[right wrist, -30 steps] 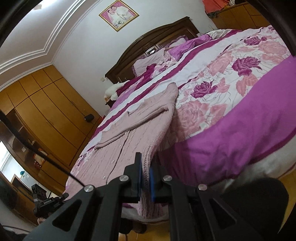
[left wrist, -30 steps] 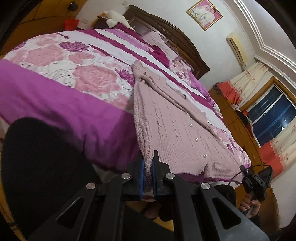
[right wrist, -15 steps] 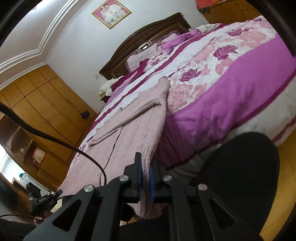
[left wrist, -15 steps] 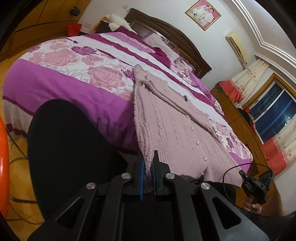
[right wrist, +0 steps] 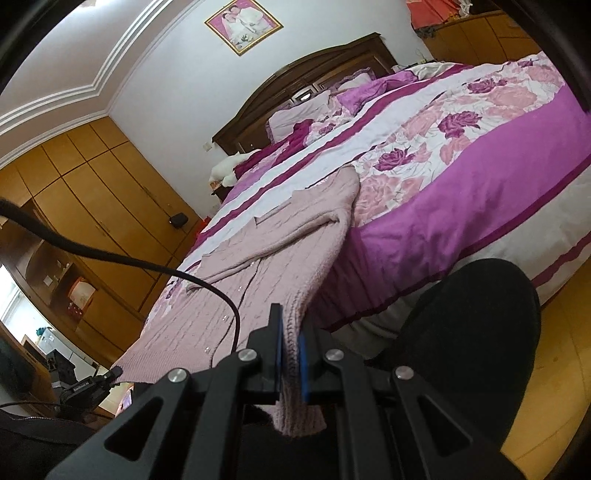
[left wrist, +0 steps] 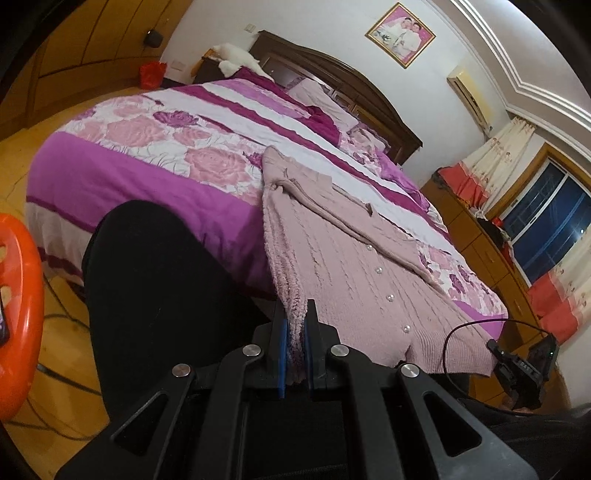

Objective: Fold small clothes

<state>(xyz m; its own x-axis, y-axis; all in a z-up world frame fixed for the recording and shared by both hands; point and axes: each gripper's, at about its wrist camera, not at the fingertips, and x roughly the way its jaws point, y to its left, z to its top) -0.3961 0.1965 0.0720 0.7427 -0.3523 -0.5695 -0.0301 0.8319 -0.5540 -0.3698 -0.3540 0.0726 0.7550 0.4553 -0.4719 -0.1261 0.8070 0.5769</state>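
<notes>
Pink cable-knit wool fills the space ahead of both claws: a buttoned cardigan (left wrist: 354,273) lies spread across the foot of a bed, its hem pulled off the mattress edge toward the cameras. The left gripper (left wrist: 295,325) is clamped on one bottom corner of the hem, the knit pinched between its blue pads (left wrist: 282,354), and the garment's side edge runs straight away from its fingertips up to the shoulder. The right gripper (right wrist: 290,332) is likewise clamped on the opposite bottom corner, with a flap of ribbed hem hanging down below its fingers. From each claw the cardigan stretches forward and upward onto the purple floral bedspread (left wrist: 155,147), sleeves crossed over the chest and a row of pearl buttons (left wrist: 378,270) running down the front. In the left wrist view the right gripper shows far off to the right, beyond the hem; in the right wrist view a black cable (right wrist: 147,264) arcs in front of the cardigan to the left of the claw. Beyond the garment stand pillows and a dark wooden headboard (right wrist: 317,70), with a framed portrait (right wrist: 243,24) on the wall above. An orange plastic stool (left wrist: 18,314) sits far left of the left claw.
</notes>
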